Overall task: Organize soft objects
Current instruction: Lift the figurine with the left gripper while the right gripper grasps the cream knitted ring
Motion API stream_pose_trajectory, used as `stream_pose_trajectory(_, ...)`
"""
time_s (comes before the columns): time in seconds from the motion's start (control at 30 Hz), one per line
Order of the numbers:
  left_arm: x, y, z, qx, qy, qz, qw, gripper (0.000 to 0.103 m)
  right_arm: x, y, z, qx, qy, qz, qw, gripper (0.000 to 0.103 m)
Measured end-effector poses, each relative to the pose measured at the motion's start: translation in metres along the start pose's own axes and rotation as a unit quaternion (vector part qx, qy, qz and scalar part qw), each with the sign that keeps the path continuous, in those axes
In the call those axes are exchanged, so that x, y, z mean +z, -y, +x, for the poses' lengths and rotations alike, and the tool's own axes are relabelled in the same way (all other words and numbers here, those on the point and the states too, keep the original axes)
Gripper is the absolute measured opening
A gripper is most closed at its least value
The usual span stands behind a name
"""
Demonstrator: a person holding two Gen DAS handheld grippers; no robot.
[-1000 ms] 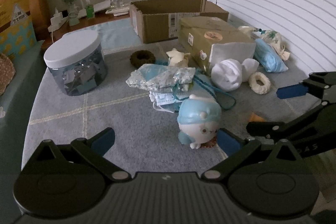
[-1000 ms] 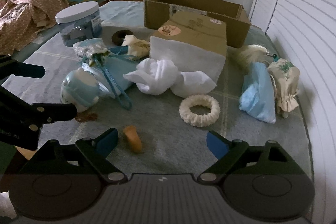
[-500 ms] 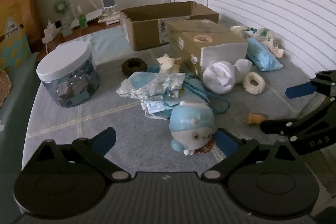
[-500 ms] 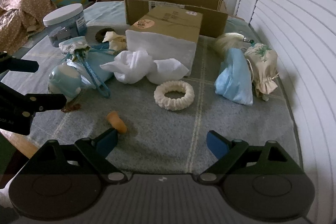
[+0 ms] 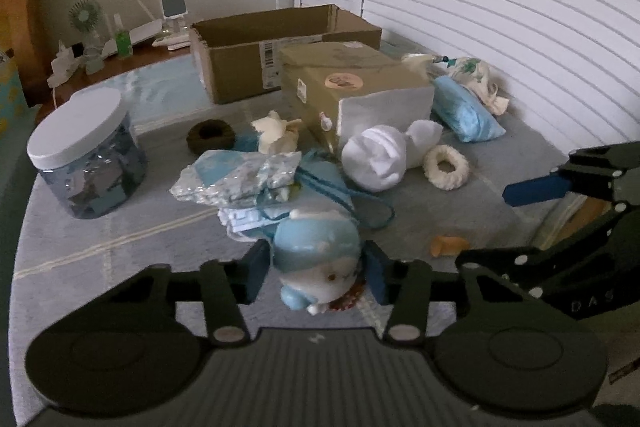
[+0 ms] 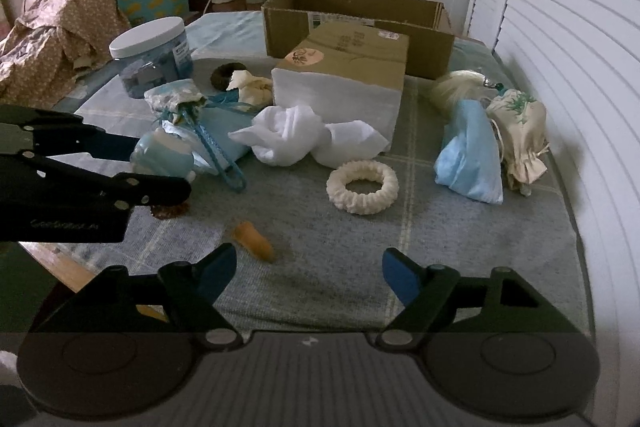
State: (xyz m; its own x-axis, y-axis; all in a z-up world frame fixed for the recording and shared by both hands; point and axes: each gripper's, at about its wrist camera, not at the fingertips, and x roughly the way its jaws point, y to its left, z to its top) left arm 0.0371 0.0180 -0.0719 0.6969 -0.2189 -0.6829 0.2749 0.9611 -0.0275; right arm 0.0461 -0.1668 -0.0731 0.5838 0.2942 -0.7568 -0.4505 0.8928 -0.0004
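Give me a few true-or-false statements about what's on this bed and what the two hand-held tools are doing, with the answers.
1. The left tool has its fingers on both sides of the blue and white plush toy. True.
2. The right tool is holding the cream ring-shaped scrunchie. False: its fingers are spread apart with nothing between them, and the scrunchie lies on the blanket farther ahead.
3. The open cardboard box stands behind the closed tan package. True.
4. The clear jar has no lid. False: a white lid is on it.
5. A small orange object lies on the blanket near the right tool. True.
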Motion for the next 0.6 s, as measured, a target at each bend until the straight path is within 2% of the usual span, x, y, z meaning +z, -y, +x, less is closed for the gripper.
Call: stream_pose_trajectory(0.6, -0.003, -0.009, -0.02, 0.005, -0.001, 0.008, 1.0, 0.043, 0.007, 0.001, -0.001, -0.002, 0.011, 0.001, 1.0, 0.084)
